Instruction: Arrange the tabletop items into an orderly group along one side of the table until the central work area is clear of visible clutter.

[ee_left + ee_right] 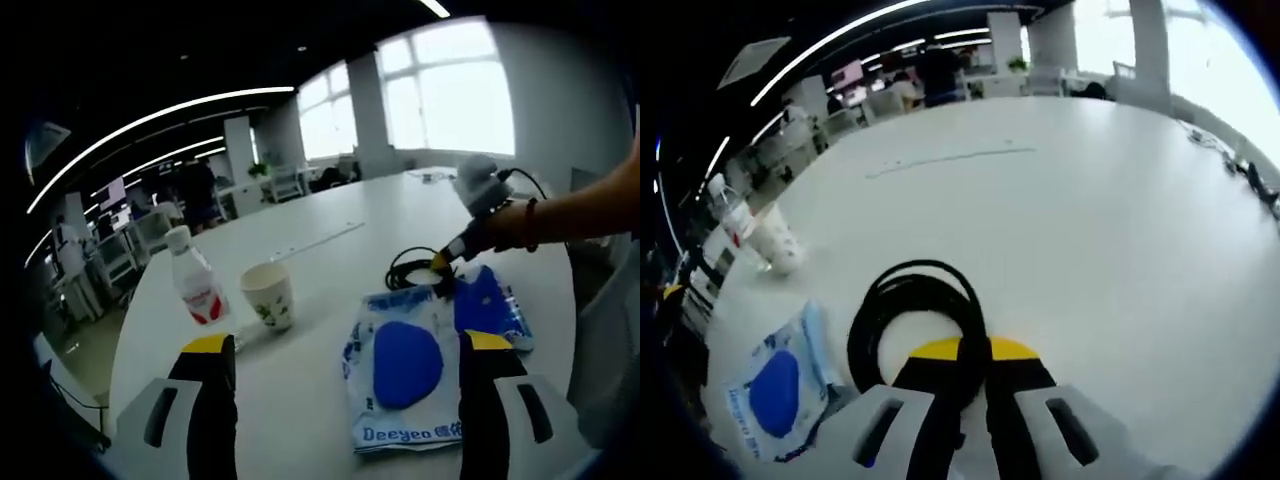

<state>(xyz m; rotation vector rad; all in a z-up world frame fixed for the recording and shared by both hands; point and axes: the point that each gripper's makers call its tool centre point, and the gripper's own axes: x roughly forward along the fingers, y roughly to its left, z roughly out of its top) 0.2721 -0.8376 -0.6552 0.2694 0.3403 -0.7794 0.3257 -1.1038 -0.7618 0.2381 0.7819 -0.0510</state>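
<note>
Right gripper [970,362]: jaws clamped on the coiled black cable [915,300].
Left gripper [340,355]: jaws wide apart, holding nothing, above the blue packet [405,365].
Table [330,215] edge: bottle [196,285] beside paper cup [268,295].

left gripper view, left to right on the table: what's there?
Water bottle → paper cup → blue-and-white wipes pack → right gripper, coming in from the right and closed on the black cable coil. The coil sits behind the pack, so its place overlaps the pack's.
</note>
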